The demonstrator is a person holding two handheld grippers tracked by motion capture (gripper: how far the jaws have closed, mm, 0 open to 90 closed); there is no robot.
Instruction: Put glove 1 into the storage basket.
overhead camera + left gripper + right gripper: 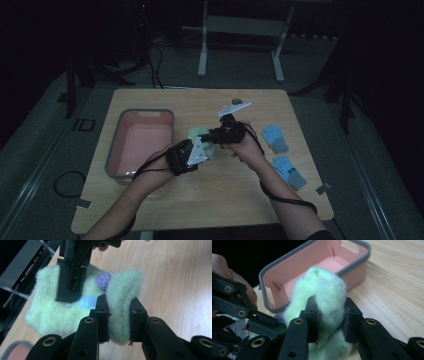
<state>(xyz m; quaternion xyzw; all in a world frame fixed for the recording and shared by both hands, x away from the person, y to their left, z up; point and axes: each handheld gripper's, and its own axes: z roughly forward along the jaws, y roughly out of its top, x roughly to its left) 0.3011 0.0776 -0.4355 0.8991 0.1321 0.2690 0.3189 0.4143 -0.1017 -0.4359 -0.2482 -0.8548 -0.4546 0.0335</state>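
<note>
Both claws are clamped on the same fuzzy pale green glove (75,307), which sits near the middle of the wooden bench (225,195), just right of the pink bin (141,137). In the left gripper view, the left claw (119,320) has its jaws pinched tight around a bunched fold of the fabric, with green fluff bulging up between the pads. The glove has a purple fingertip (103,280) and a blue one (86,302) right next to that fold. The right claw (331,320) is doing the same thing in its own view, squeezed around a thick tuft of the green wool, with the pink bin's grey rim (287,262) sitting right behind it. Over on the right side of the bench, two blue gloves (282,155) lie flat, well apart from the action. From the high view the two claws are close together, nearly touching over the glove.
</note>
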